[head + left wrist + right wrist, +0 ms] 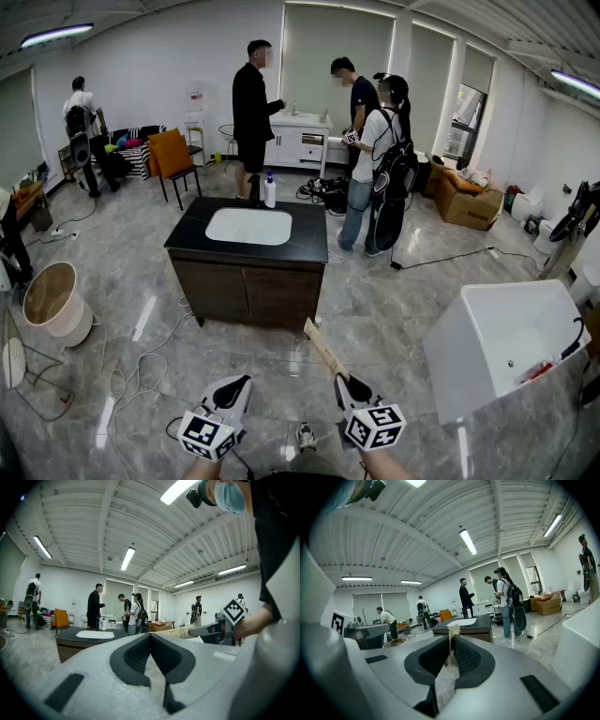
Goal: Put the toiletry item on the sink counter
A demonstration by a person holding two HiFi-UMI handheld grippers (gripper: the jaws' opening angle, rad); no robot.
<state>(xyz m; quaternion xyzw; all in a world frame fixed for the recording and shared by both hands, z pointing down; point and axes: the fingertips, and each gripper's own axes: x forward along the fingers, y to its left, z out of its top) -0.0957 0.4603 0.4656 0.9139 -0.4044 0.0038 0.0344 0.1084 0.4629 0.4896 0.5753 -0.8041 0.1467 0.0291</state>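
A long tan toiletry box (324, 346) sticks forward and up from my right gripper (349, 382), which is shut on its near end. In the right gripper view the box (453, 631) shows end-on between the pressed pads. My left gripper (238, 383) hangs beside it, shut and holding nothing; its own view shows the jaws (150, 637) closed together, with the box (174, 632) off to the right. Ahead stands the sink counter (187, 232), a black top with a white basin on a dark cabinet. A white pump bottle (270, 190) stands at its far edge.
Three people stand behind the counter, near a white vanity (300, 141). A white tub (497, 339) stands close on the right, a round basket (52, 302) on the left. Cables (131, 377) trail over the marble floor. An orange chair (172, 156) is at the back left.
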